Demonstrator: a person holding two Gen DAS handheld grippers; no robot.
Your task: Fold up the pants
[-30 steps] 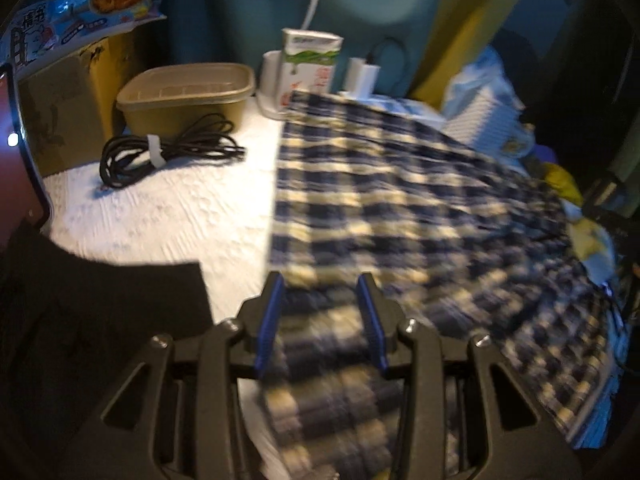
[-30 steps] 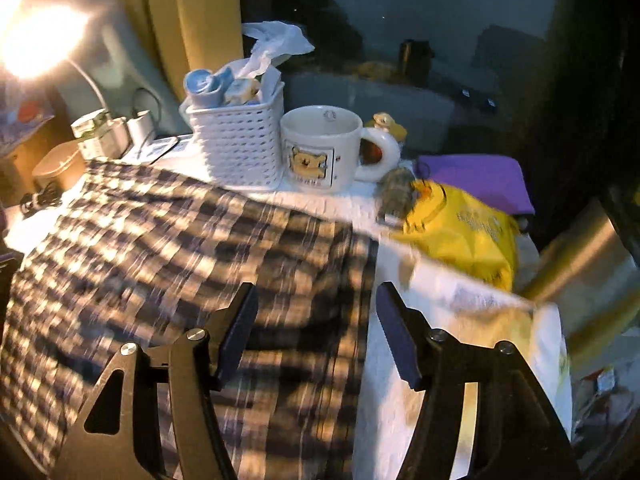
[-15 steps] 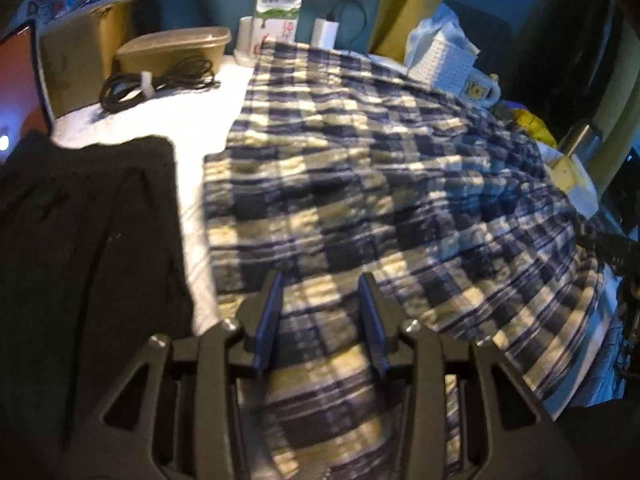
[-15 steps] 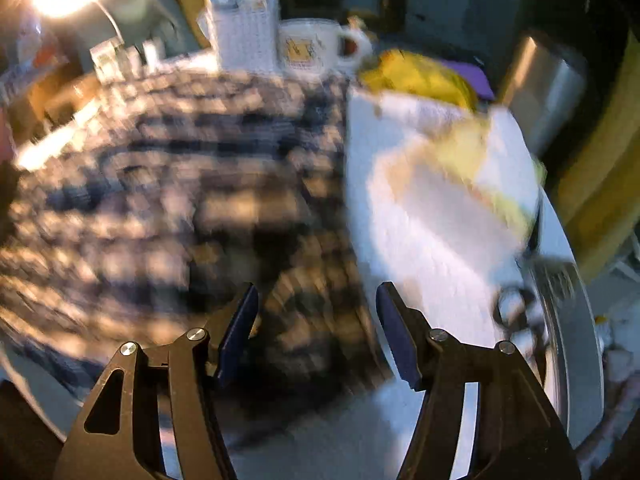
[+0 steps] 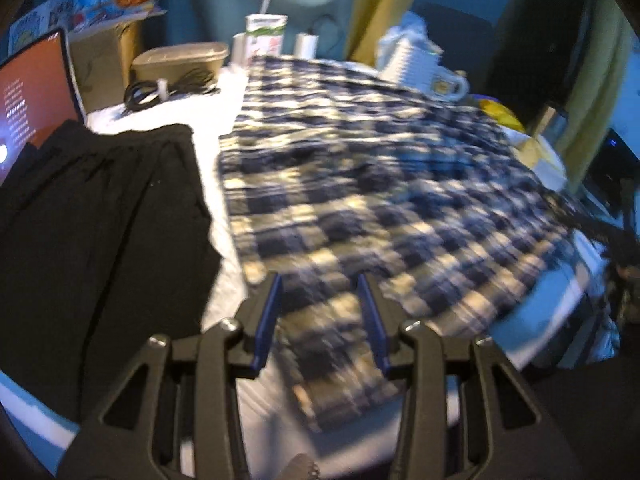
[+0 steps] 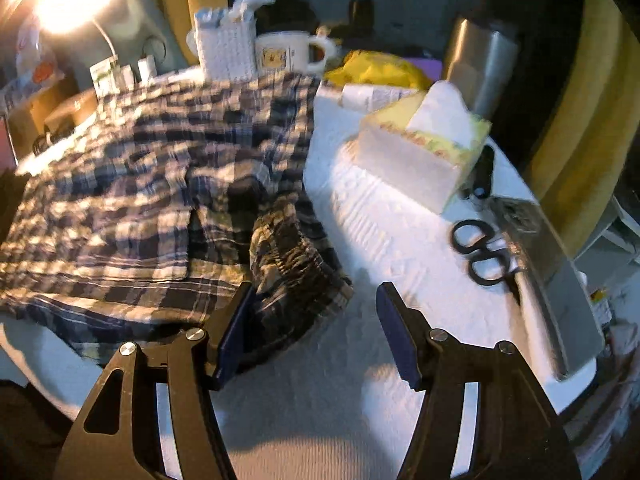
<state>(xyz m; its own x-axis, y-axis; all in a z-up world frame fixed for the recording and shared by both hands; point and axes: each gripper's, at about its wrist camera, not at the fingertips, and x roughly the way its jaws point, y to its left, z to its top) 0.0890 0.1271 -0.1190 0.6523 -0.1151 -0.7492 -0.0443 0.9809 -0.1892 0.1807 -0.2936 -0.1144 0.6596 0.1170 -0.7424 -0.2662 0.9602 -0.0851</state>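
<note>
Plaid pants (image 6: 132,208) lie spread, waistband bunched; right gripper (image 6: 316,332) fingers parted; left gripper (image 5: 320,316) grip unclear.

White woven basket (image 6: 226,46) is standing beside a bear-print mug (image 6: 288,52) at the far edge of the surface (image 6: 360,360). Yellow bag (image 6: 376,68) is lying just right of the mug. Tissue box (image 6: 420,152) is sitting near black-handled scissors (image 6: 480,252). Steel tumbler (image 6: 480,64) is standing behind the box. Lamp (image 6: 72,0) is glowing. Black garment (image 5: 92,240), coiled cable (image 5: 168,86), tan container (image 5: 180,62) are sitting at left.
</note>
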